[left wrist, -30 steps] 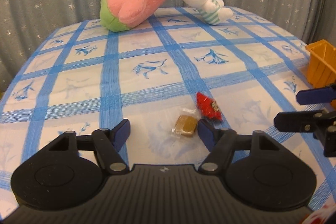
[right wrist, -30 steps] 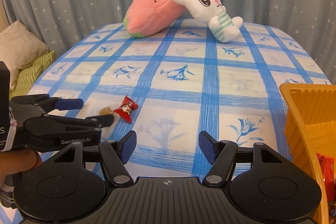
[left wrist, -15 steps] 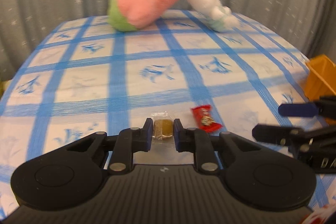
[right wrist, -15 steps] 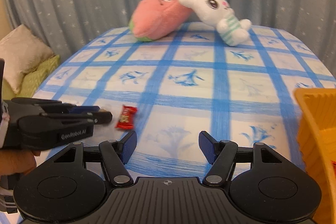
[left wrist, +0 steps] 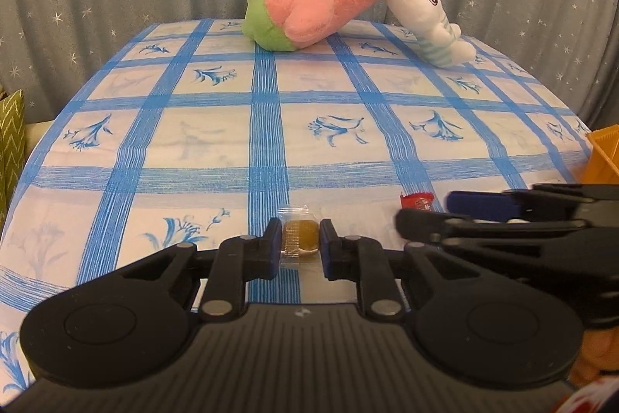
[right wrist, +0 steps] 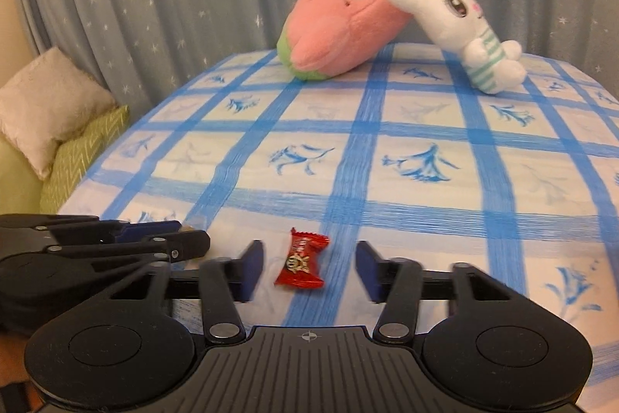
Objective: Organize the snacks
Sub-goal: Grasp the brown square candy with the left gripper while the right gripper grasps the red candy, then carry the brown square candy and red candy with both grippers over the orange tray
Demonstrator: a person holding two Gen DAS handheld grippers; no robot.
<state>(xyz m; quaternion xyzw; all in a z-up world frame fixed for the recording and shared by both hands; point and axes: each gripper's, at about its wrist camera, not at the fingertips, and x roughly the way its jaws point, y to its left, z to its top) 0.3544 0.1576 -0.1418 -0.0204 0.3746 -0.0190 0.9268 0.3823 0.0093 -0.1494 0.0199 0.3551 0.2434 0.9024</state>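
My left gripper [left wrist: 300, 239] is shut on a small brown candy in a clear wrapper [left wrist: 299, 234], low over the blue-checked tablecloth [left wrist: 193, 157]. A red wrapped candy [right wrist: 302, 263] lies on the cloth between the open fingers of my right gripper [right wrist: 307, 268]. In the left wrist view the red candy [left wrist: 418, 201] peeks out behind the right gripper [left wrist: 425, 209] at the right. In the right wrist view the left gripper [right wrist: 189, 239] sits at the left edge, its candy mostly hidden.
A pink and green plush [left wrist: 309, 6] and a white bunny plush [left wrist: 425, 14] lie at the table's far end. An orange basket [left wrist: 603, 153] stands at the right edge. Cushions [right wrist: 50, 119] lie beside the table on the left.
My left gripper has closed on the brown candy. My right gripper has moved left and forward so its open fingers now flank the red candy.
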